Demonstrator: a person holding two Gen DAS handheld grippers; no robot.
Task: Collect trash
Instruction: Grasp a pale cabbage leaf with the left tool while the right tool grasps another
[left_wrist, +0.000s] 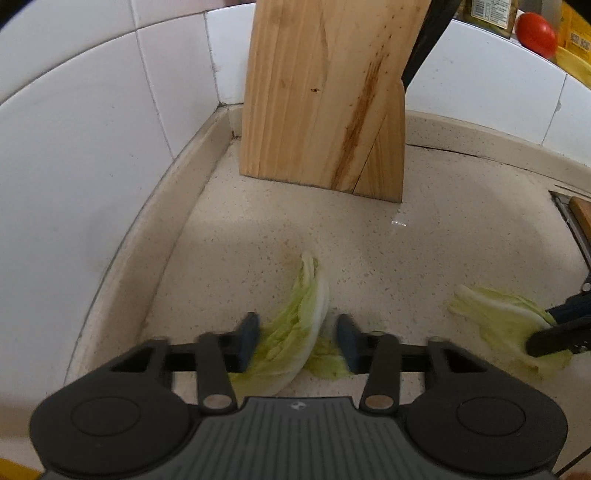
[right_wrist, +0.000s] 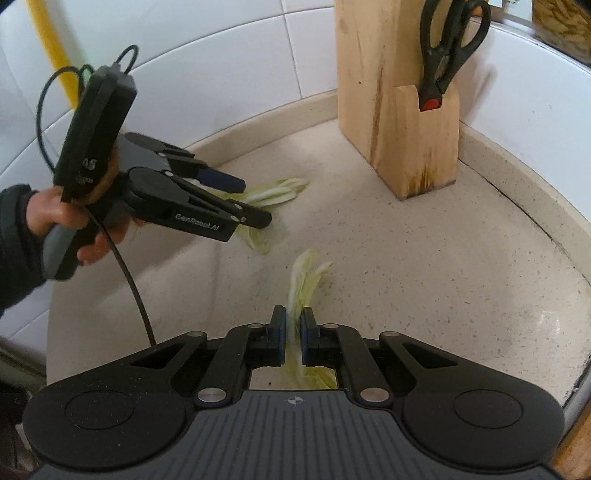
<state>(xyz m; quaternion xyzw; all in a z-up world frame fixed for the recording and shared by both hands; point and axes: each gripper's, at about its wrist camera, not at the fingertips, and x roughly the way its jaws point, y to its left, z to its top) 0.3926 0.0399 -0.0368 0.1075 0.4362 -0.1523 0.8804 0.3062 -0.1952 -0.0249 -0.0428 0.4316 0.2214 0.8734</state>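
Observation:
Two pale green cabbage leaf scraps lie on the speckled beige counter. In the left wrist view my left gripper (left_wrist: 297, 338) is open, its blue pads on either side of one leaf (left_wrist: 299, 317), not clamping it. The second leaf (left_wrist: 506, 325) lies to the right, held by my right gripper's fingers (left_wrist: 554, 332). In the right wrist view my right gripper (right_wrist: 293, 332) is shut on that leaf (right_wrist: 304, 280). The left gripper (right_wrist: 236, 199) hovers over the other leaf (right_wrist: 273, 194).
A wooden knife block (left_wrist: 321, 92) stands in the tiled corner and holds black scissors (right_wrist: 448, 48). White tile walls rise at the left and back. A red tomato (left_wrist: 535, 33) and jars sit on a ledge at the back right. A sink edge (left_wrist: 576, 229) is on the right.

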